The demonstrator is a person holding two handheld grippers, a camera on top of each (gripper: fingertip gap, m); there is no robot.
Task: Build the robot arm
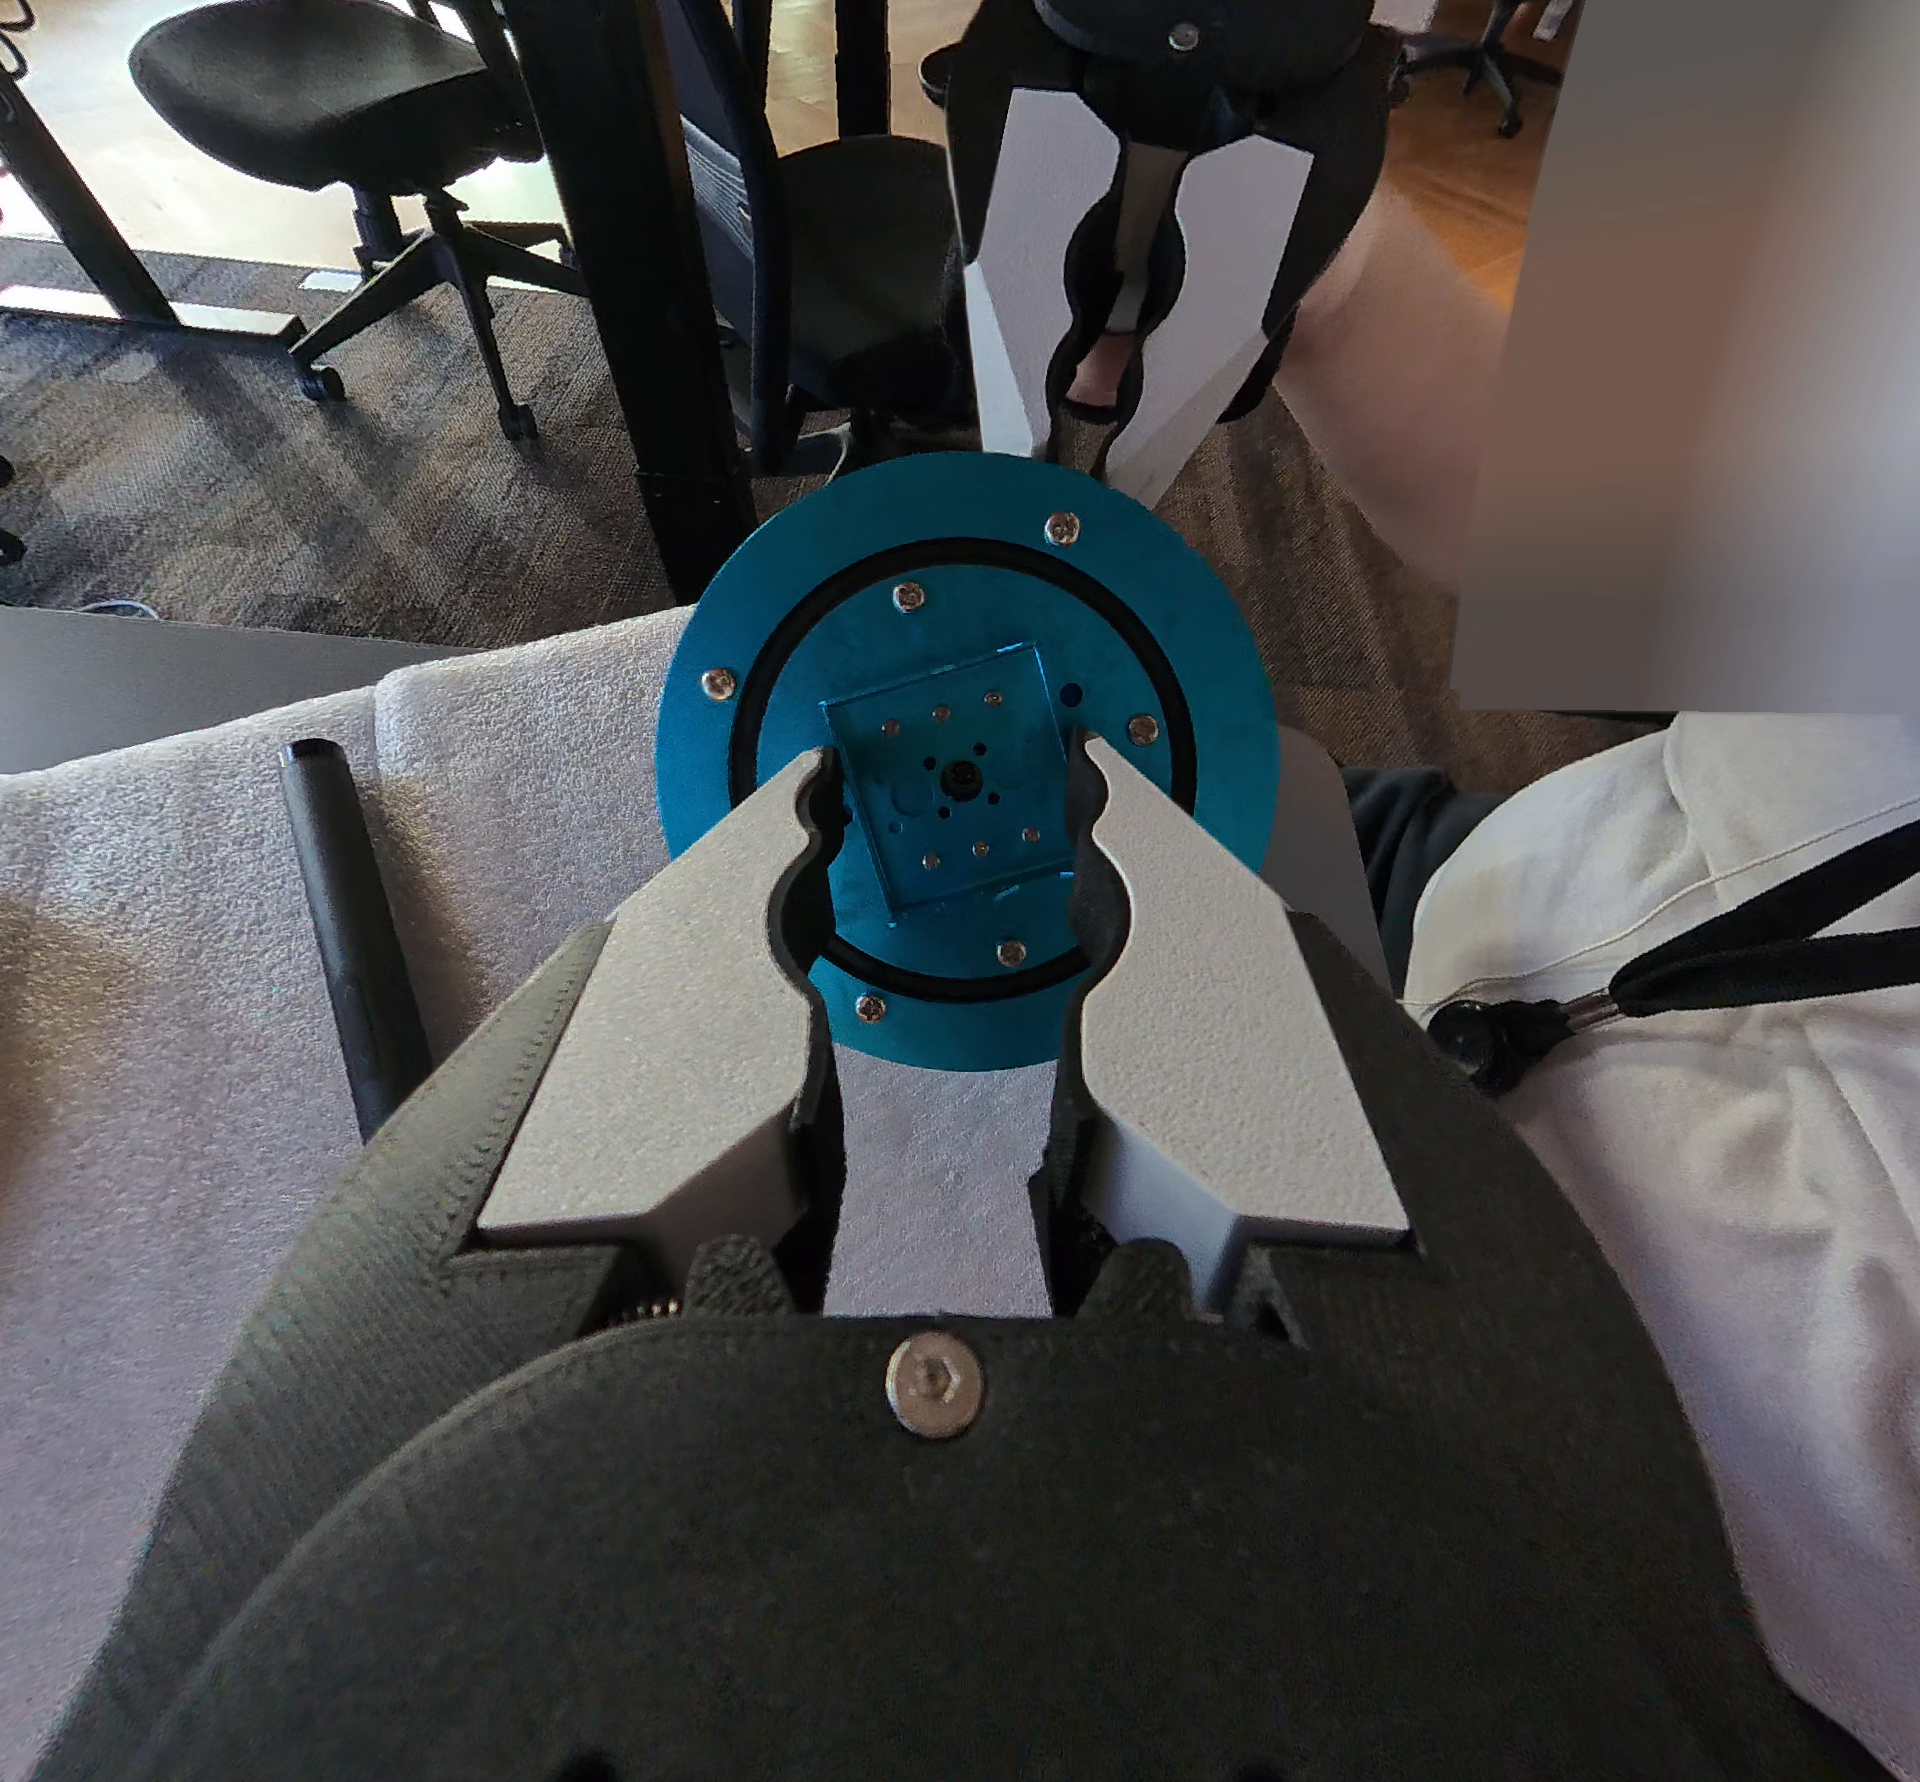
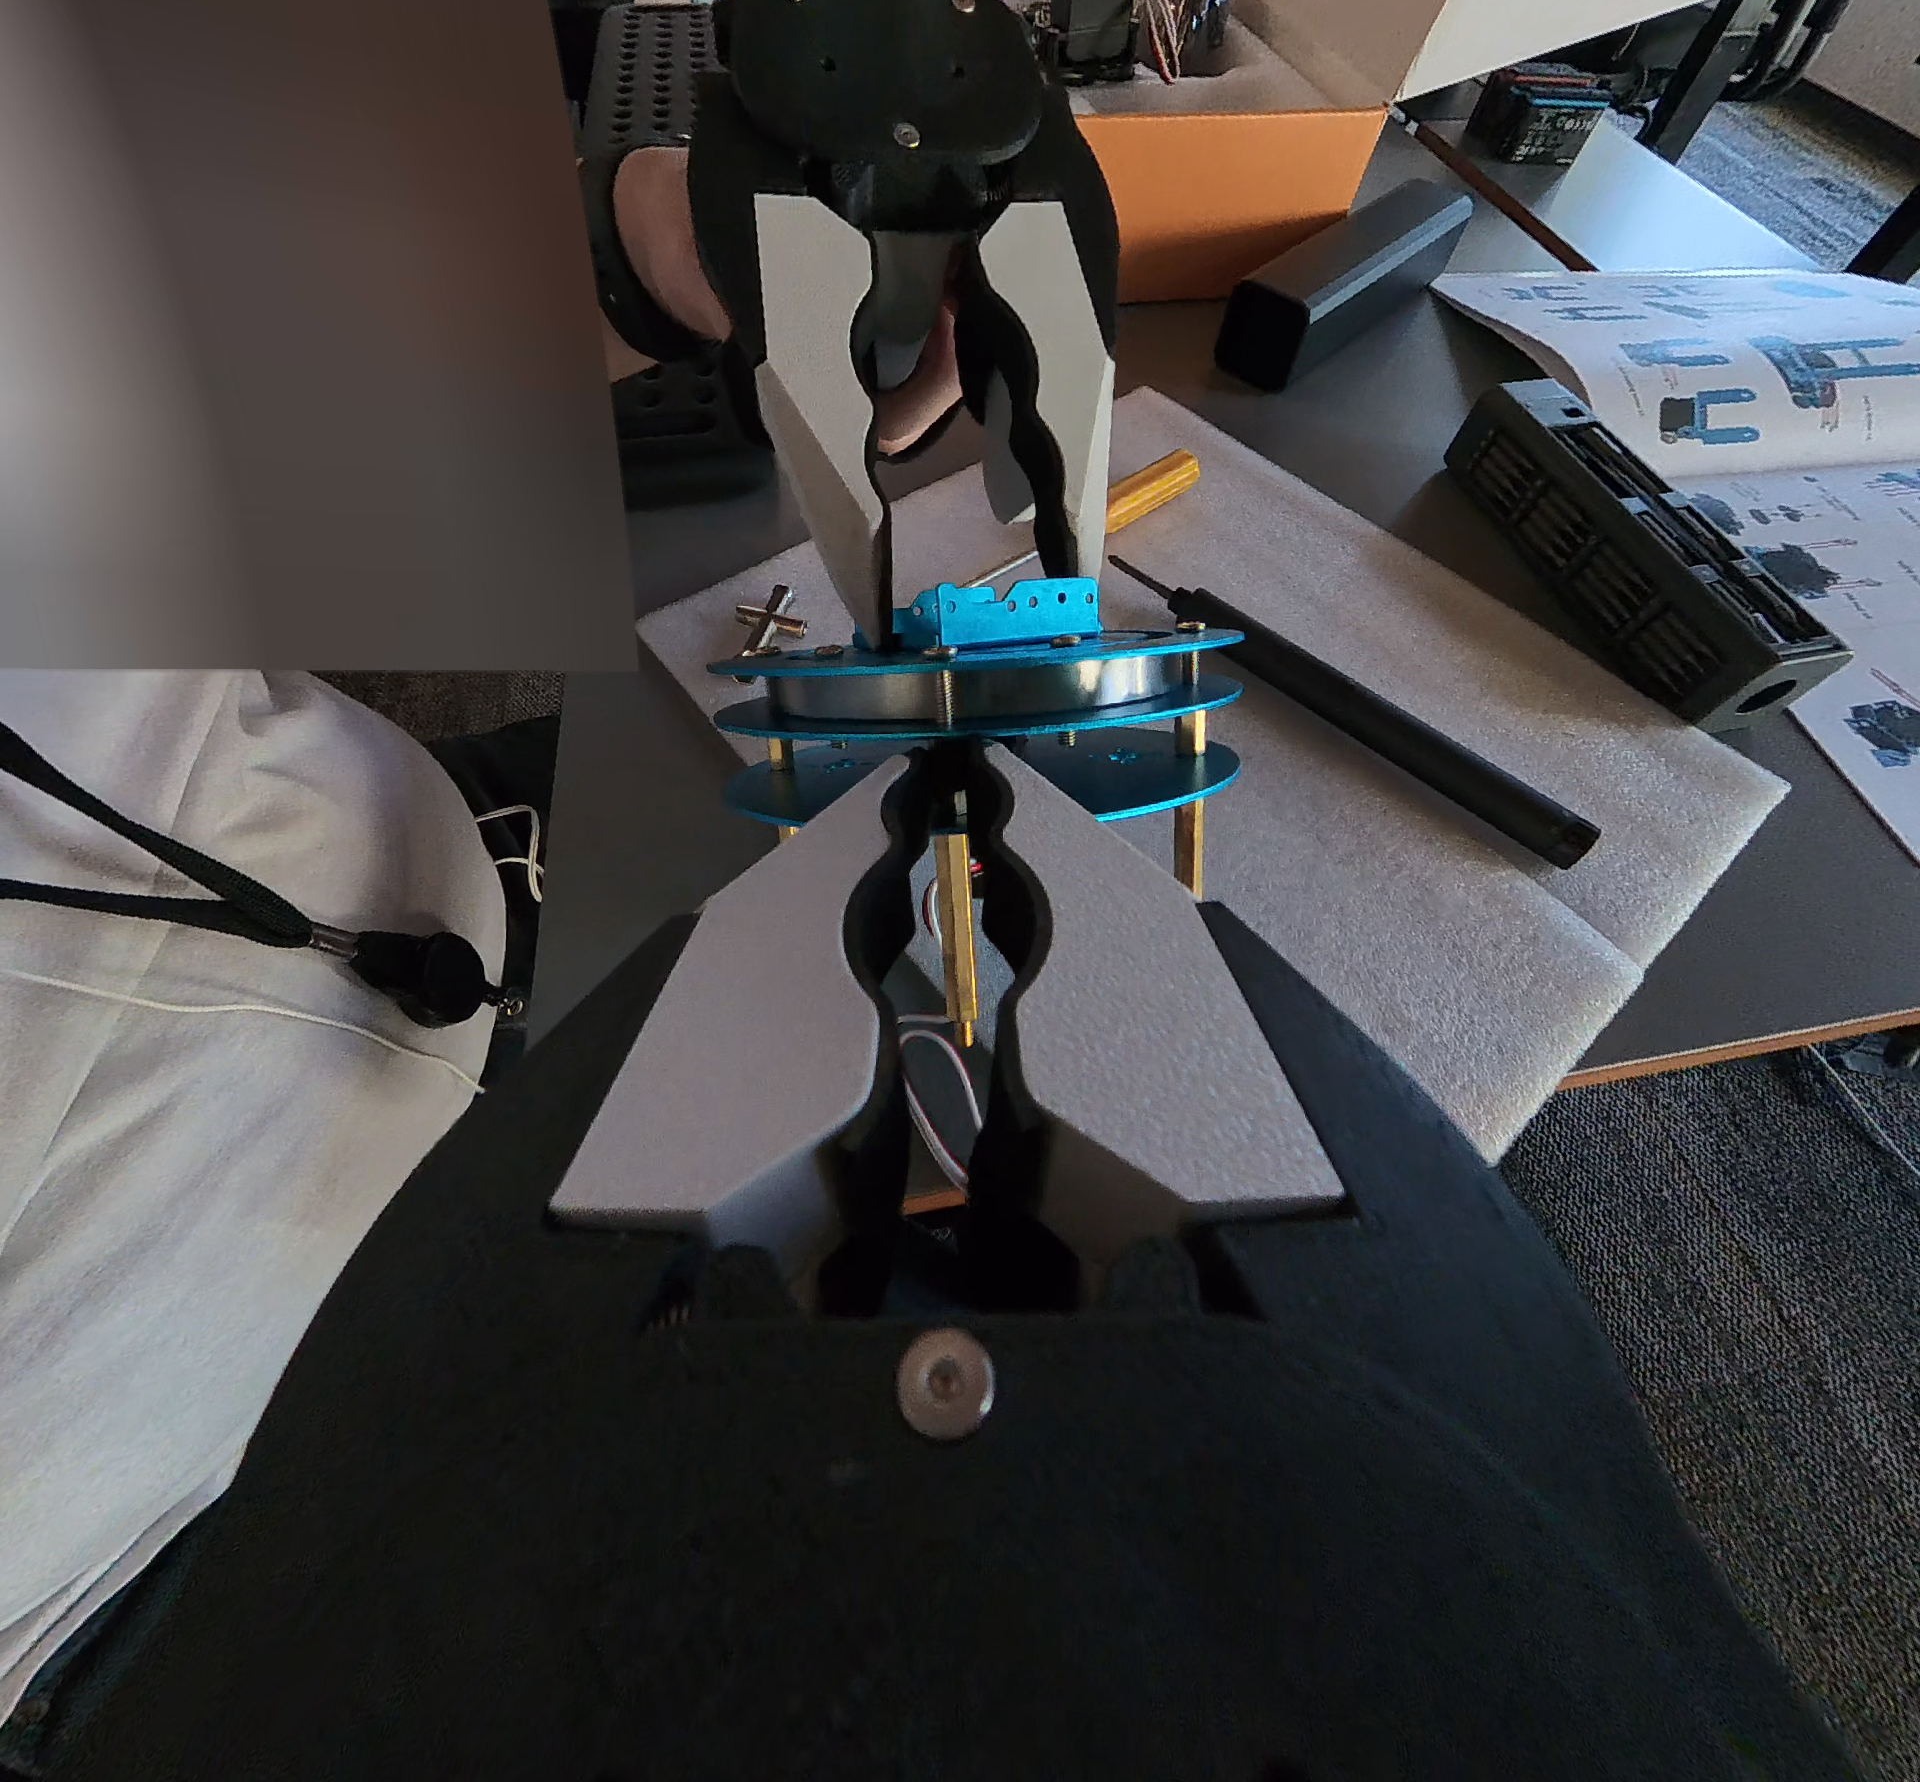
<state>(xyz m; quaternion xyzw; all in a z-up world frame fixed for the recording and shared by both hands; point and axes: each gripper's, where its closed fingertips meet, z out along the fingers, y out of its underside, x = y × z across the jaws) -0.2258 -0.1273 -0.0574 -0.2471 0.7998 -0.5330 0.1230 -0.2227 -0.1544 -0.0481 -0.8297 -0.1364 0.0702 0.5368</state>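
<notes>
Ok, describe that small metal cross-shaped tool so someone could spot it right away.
Start at the white foam sheet on the grey table. At its far left corner, beside the blue disc assembly, lies the cross-shaped tool: the only silvery, four-armed piece there.

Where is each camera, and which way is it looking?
Left wrist view: on the left gripper, looking down onto the blue disc assembly; a white sleeve shows.
Right wrist view: on the right gripper, looking sideways at the blue disc assembly; a hand shows behind.
Both share the assembly, the black screwdriver and the other gripper.
</notes>
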